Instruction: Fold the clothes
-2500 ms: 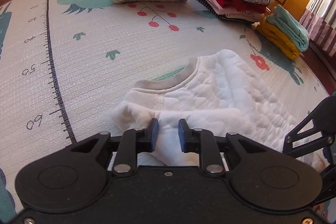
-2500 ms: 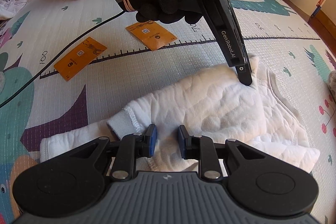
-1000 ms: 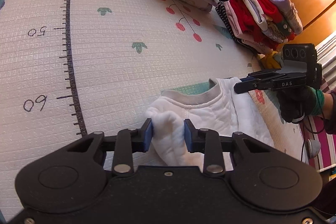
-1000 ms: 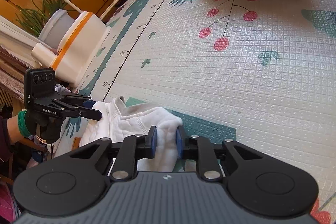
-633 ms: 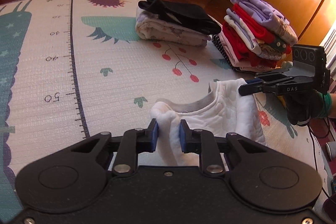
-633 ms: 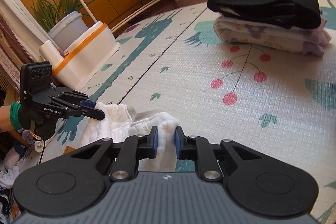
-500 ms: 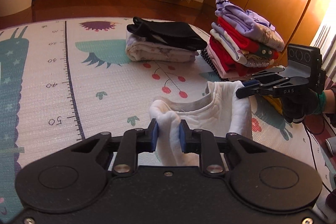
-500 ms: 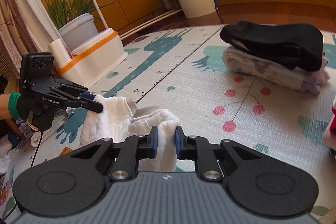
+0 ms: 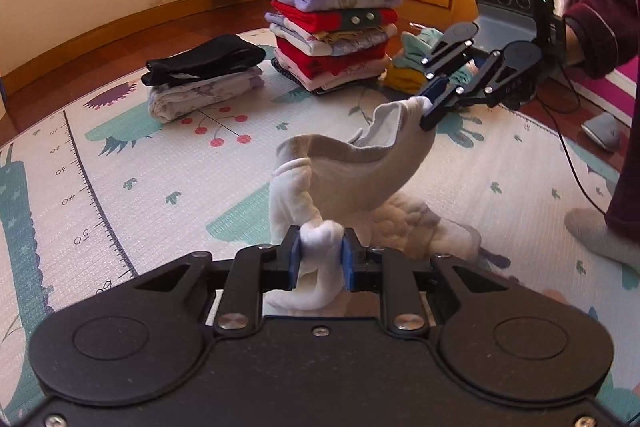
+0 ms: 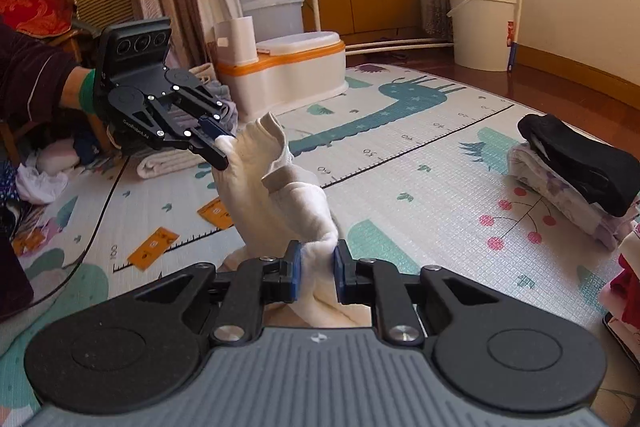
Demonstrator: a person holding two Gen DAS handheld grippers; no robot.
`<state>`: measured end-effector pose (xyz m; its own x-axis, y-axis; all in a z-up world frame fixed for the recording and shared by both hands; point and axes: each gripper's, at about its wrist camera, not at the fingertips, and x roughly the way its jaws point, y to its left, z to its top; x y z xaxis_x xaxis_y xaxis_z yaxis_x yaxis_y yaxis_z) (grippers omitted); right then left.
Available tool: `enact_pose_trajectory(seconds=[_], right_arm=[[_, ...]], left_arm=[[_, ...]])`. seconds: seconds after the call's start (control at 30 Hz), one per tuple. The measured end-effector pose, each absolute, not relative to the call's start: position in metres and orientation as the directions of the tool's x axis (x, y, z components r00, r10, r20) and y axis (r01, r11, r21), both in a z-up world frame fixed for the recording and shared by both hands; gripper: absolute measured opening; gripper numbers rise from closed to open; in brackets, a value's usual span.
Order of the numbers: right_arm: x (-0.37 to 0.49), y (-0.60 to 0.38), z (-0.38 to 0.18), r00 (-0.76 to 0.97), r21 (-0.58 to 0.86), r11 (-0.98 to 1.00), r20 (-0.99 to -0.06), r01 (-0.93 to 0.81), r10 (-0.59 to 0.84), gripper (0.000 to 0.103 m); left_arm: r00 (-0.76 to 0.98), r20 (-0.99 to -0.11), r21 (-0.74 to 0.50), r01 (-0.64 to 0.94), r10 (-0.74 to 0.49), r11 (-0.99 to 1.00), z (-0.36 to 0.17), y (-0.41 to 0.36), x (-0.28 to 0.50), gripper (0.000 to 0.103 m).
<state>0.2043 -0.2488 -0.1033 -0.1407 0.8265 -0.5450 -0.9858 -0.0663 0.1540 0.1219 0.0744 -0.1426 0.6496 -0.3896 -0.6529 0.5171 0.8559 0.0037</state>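
A white quilted top (image 9: 360,179) with a grey collar hangs between my two grippers above the play mat (image 9: 168,163). My left gripper (image 9: 320,261) is shut on one shoulder of it. My right gripper (image 10: 316,269) is shut on the other shoulder (image 10: 280,195). In the left wrist view the right gripper (image 9: 430,109) shows at the upper right, pinching the cloth. In the right wrist view the left gripper (image 10: 220,149) shows at the left, pinching it too. The lower part of the top rests bunched on the mat.
A tall stack of folded clothes (image 9: 332,27) and a low pile topped with a black garment (image 9: 200,75) stand at the back of the mat. A yellow and teal pile (image 9: 408,67) lies beside them. Orange cards (image 10: 154,247), a cable, a white-orange box (image 10: 296,67) and unfolded laundry (image 10: 40,171) lie on the other side.
Both grippers have lifted the top off the mat by its shoulders and turned to face each other more. The cloth now hangs stretched between them.
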Motion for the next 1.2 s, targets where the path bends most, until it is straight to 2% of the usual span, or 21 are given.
enact_pose_trajectory(seconds=[0.17, 0.3, 0.5, 0.67, 0.73, 0.83, 0.97, 1.07, 1.17, 1.2], right_arm=[[0.171, -0.271, -0.12, -0.143, 0.083, -0.118, -0.632, -0.99, 0.762, 0.019], [0.148, -0.283, -0.138, -0.141, 0.028, -0.171, -0.698, -0.985, 0.702, 0.019], [0.124, -0.293, -0.155, -0.162, 0.004, -0.24, -0.747, -0.971, 0.644, 0.019], [0.131, -0.297, -0.138, -0.205, 0.058, -0.238, -0.724, -0.969, 0.658, 0.019], [0.14, -0.296, -0.125, -0.211, 0.091, -0.206, -0.69, -0.974, 0.693, 0.019], [0.157, -0.274, -0.118, -0.158, 0.075, -0.144, -0.649, -0.987, 0.744, 0.019], [0.186, -0.227, -0.128, -0.116, 0.075, -0.088, -0.615, -0.993, 0.78, 0.02], [0.209, -0.198, -0.146, -0.102, 0.12, -0.033, -0.629, -0.992, 0.771, 0.02], [0.227, -0.197, -0.173, -0.172, 0.306, 0.062, -0.679, -0.95, 0.714, 0.022], [0.218, -0.208, -0.178, -0.171, 0.307, 0.062, -0.673, -0.95, 0.72, 0.022]], left_arm=[[0.625, -0.708, 0.182, 0.611, -0.328, 0.771, -0.17, 0.032, 0.079, 0.019], [0.587, -0.759, 0.255, 0.667, -0.282, 0.7, -0.202, 0.017, 0.056, 0.019], [0.561, -0.788, 0.292, 0.703, -0.254, 0.649, -0.225, 0.009, 0.046, 0.018], [0.495, -0.797, 0.146, 0.714, -0.346, 0.685, -0.193, 0.027, 0.049, 0.019], [0.514, -0.767, 0.054, 0.647, -0.383, 0.76, -0.178, 0.04, 0.062, 0.019], [0.589, -0.717, -0.036, 0.504, -0.373, 0.863, -0.169, 0.056, 0.096, 0.019], [0.556, -0.739, -0.103, 0.464, -0.38, 0.88, -0.189, 0.061, 0.125, 0.019], [0.531, -0.754, -0.153, 0.432, -0.387, 0.889, -0.203, 0.066, 0.146, 0.019], [0.505, -0.767, -0.199, 0.398, -0.395, 0.895, -0.218, 0.07, 0.167, 0.019], [0.502, -0.765, -0.193, 0.419, -0.404, 0.887, -0.22, 0.069, 0.159, 0.019]])
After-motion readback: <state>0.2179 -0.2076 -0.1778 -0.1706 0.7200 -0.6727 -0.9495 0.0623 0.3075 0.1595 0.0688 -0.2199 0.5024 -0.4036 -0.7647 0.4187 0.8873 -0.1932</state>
